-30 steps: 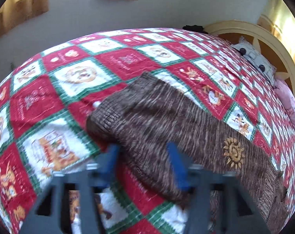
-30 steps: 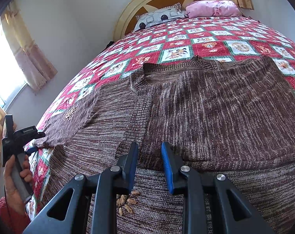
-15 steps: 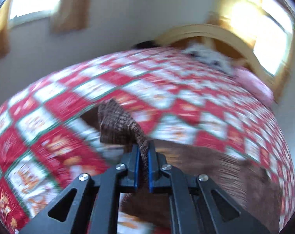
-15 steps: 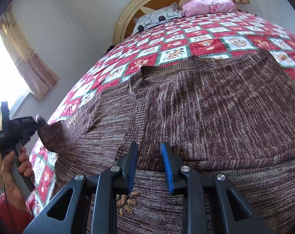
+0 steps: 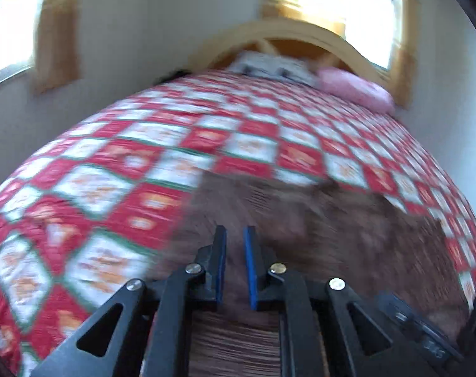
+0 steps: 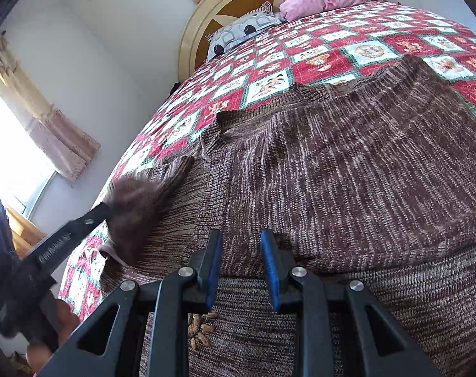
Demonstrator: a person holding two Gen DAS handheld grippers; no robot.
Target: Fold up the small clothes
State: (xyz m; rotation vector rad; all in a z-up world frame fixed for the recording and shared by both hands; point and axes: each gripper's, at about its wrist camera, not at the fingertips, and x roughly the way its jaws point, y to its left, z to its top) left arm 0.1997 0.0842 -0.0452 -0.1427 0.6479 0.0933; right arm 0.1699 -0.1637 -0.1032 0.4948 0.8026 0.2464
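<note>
The soft, limp brown sweater (image 6: 348, 188) is laid on the bed (image 6: 332, 59), and is best taken at cuff or hem. Its sleeve (image 6: 134, 201) is pinched by the left gripper (image 6: 108, 210); the right gripper (image 6: 241, 270) is held spread.

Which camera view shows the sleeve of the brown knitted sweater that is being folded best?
The right wrist view. There the sleeve is seen from the side, lifted over the sweater at the left tongs. The left wrist view is blurred; the sleeve cannot be picked out there from the brown knit around those tongs.
</note>
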